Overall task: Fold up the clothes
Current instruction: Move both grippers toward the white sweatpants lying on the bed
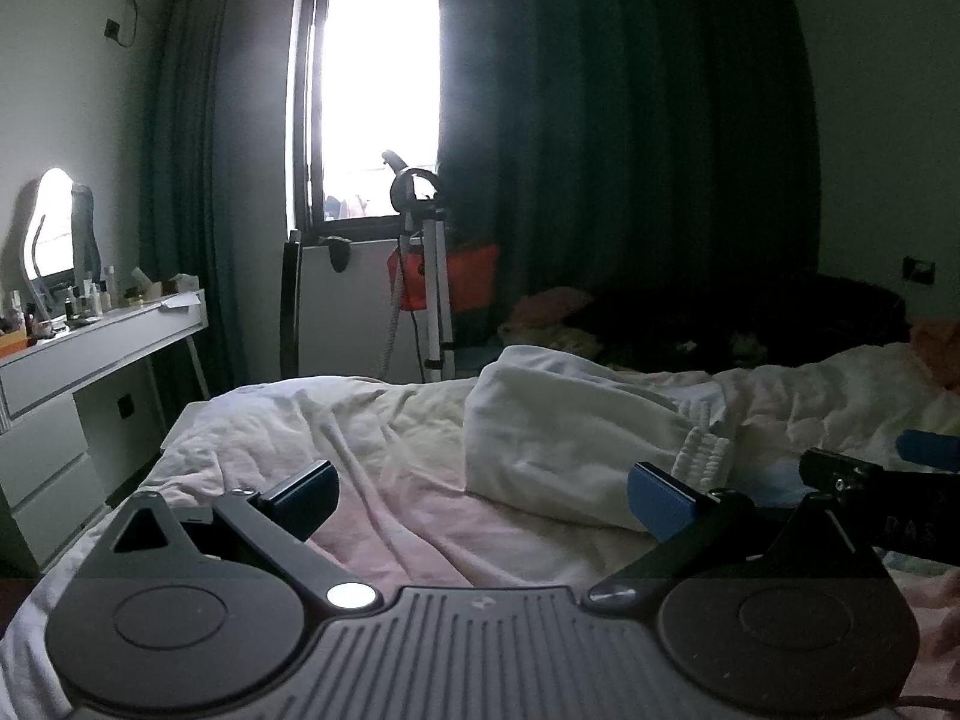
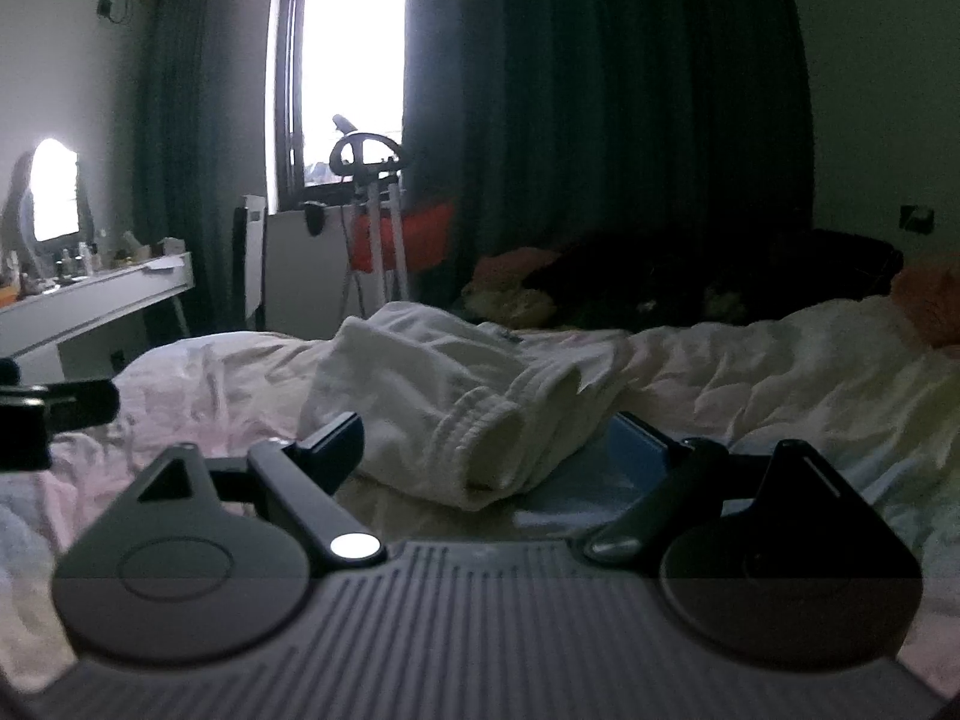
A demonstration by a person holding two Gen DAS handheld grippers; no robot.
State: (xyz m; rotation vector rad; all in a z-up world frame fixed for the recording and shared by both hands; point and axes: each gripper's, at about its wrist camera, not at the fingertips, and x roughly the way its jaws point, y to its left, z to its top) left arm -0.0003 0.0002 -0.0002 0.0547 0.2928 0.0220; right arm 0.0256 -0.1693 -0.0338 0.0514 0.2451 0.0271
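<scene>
Lying folded on the rumpled bed (image 1: 372, 420), a white garment (image 1: 570, 438) sits between the wide-open, empty left gripper (image 1: 480, 495) and right gripper (image 2: 498, 450).

Left tongs (image 1: 483, 498): jaws spread wide, blue-padded fingers (image 1: 660, 501) well apart, nothing between them, held low and level.
Right tongs (image 2: 495, 450): jaws spread wide, nothing gripped, held low and level.
Relative pose: side by side, both pointing forward.

Garment (image 1: 576, 444) on bed (image 1: 384, 420), dresser (image 1: 102, 348) left.
</scene>
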